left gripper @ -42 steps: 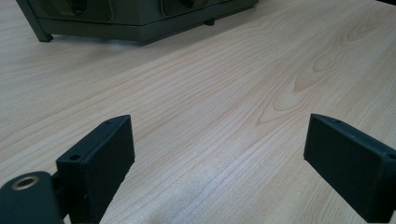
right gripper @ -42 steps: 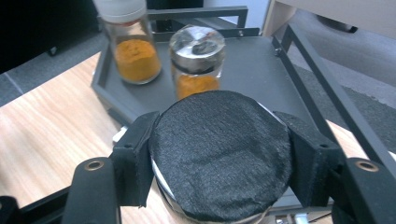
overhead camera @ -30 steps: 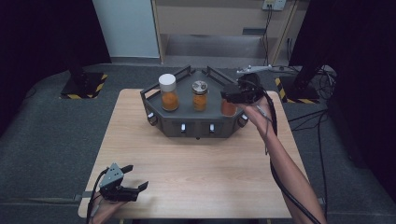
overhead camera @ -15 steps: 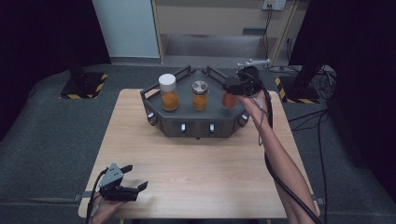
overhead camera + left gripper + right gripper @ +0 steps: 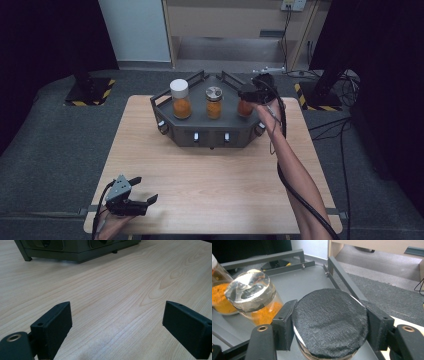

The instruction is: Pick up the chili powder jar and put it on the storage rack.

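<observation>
A dark grey tray [image 5: 210, 135] stands at the far middle of the wooden table [image 5: 215, 185] and carries jars of orange powder. Over its right corner my right gripper [image 5: 248, 93] is shut on the black lid of a jar [image 5: 244, 108]. In the right gripper view both jaws of that gripper [image 5: 329, 325] press the sides of the round black lid [image 5: 329, 320]. I cannot tell whether the jar rests on the tray. At the near left corner of the table my left gripper [image 5: 142, 190] is open; between its jaws [image 5: 117, 322] there is only bare wood.
A white-lidded jar [image 5: 180, 99] and a clear-lidded jar [image 5: 213, 102] stand on the tray, the latter [image 5: 253, 300] close beside the held one. The tray's raised rail [image 5: 344, 277] runs just behind the right gripper. A cable [image 5: 305, 200] trails along the right forearm.
My right gripper, with the black-lidded jar in it, has shifted left and slightly down over the tray. The left gripper has stayed in place and open.
</observation>
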